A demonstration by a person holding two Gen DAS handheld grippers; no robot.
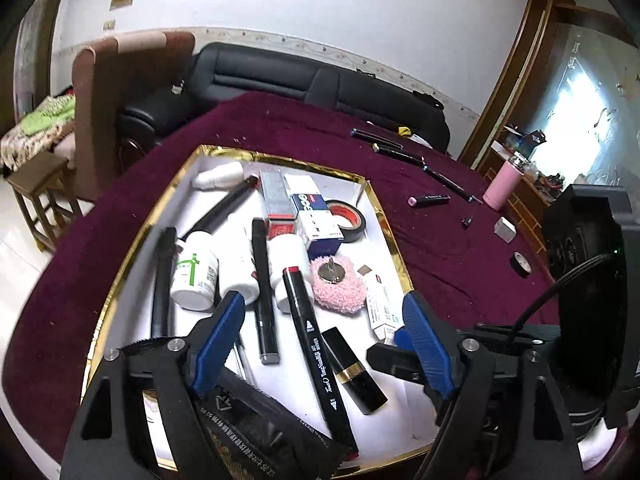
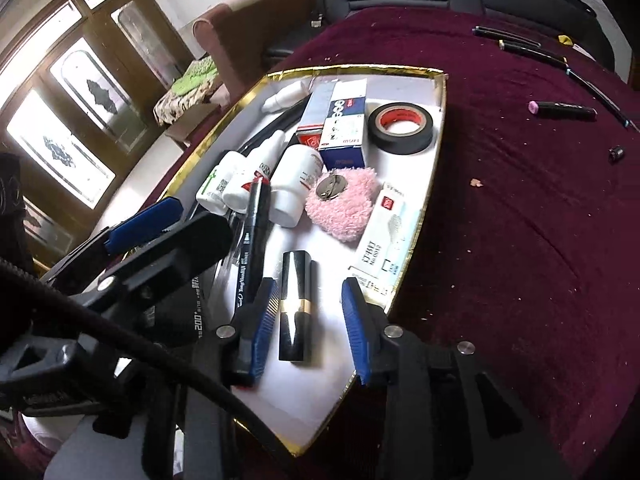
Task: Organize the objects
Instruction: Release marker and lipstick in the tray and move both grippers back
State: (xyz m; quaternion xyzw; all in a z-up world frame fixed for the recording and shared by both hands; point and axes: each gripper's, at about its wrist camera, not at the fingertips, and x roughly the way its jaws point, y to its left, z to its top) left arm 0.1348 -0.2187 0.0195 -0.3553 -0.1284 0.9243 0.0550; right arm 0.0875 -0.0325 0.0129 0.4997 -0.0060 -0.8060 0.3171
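A gold-rimmed white tray point(image 1: 384, 216) point(image 2: 424, 216) on the maroon cloth holds markers, white bottles, boxes, a tape roll point(image 1: 347, 219) point(image 2: 401, 127), a pink puff point(image 1: 339, 286) point(image 2: 345, 204) and a black-and-gold lipstick point(image 1: 354, 368) point(image 2: 295, 304). My left gripper point(image 1: 320, 320) is open and empty above the tray, over a black marker point(image 1: 316, 352). My right gripper point(image 2: 309, 312) is open, its blue fingers on either side of the lipstick, which lies on the tray floor. The right gripper also shows in the left wrist view point(image 1: 408, 360).
Loose pens point(image 1: 400, 152) point(image 2: 524, 44), a pink-tipped marker point(image 1: 428, 200) point(image 2: 564, 110), a small black cap point(image 2: 616, 154), a small tape roll point(image 1: 522, 263) and a white box point(image 1: 505, 229) lie on the cloth right of the tray. A pink tumbler point(image 1: 502, 186) stands beyond.
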